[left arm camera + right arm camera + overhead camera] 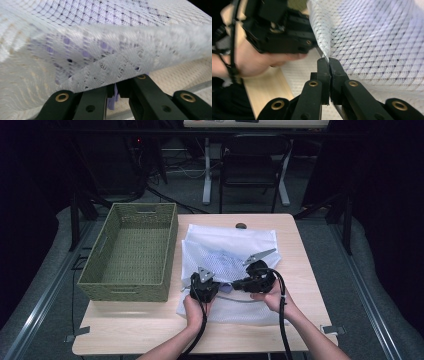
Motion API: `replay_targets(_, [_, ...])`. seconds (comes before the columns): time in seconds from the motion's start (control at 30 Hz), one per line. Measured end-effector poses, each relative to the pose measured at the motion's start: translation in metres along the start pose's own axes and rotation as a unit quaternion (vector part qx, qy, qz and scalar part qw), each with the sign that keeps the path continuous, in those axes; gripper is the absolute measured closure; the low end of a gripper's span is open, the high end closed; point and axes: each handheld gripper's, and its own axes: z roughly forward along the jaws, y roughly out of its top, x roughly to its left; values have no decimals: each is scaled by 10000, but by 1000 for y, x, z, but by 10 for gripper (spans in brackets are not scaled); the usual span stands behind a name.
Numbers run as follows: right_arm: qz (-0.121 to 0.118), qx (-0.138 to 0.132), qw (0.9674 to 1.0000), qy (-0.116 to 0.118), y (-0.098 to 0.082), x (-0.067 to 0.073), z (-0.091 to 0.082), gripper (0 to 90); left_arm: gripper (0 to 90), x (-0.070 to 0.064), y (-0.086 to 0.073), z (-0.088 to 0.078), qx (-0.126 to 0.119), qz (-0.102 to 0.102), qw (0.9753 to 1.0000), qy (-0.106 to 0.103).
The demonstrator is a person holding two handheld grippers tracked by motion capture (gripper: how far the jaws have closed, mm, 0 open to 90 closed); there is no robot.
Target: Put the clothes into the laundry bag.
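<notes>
Grippers both pinch the white mesh bag (227, 251) lying just right of the basket (131, 251). Left gripper (115, 93) clamps its near edge, and right gripper (329, 65) bites a raised fold beside it.

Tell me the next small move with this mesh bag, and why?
Probably lift both grippers slightly and draw them apart to spread the mesh bag. The right gripper is shut on a mesh edge, and the left gripper looks pinched on mesh beside it, so the bag's top layer is held at two points.
</notes>
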Motion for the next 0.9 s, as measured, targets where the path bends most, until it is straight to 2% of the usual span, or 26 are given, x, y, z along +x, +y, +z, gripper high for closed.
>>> replay_targets(0.1, [11, 169, 9998, -71, -3, -2, 9, 885, 790, 0, -2, 1, 203, -6, 9997, -112])
replay_targets(0.23, [22, 166, 9998, -60, -4, -2, 9, 884, 666, 0, -3, -5, 407, 18, 9989, -213])
replay_targets(0.33, [27, 175, 9998, -61, -5, -2, 9, 883, 614, -2, -5, -10, 580, 81, 9980, -252])
replay_targets(0.57, [44, 151, 9999, -64, -5, -2, 7, 881, 580, 2, -7, -26, 798, 193, 9961, -328])
replay_targets(0.63, [49, 138, 9999, -57, -5, -2, 7, 881, 581, 5, -8, -31, 803, 145, 9962, -319])
replay_targets(0.73, [59, 155, 9999, -38, -5, -2, 6, 880, 580, 9, -9, -40, 877, 351, 9953, -231])
replay_targets(0.8, [66, 178, 9998, -25, -5, -2, 7, 880, 574, 11, -9, -46, 847, 597, 9946, -38])
replay_targets(0.87, [51, 210, 9998, -24, -5, -2, 7, 880, 563, 11, -9, -48, 742, 921, 9927, 241])
replay_targets(0.9, [83, 204, 9998, -8, -4, -2, 6, 880, 552, 12, -8, -49, 751, 987, 9919, 286])
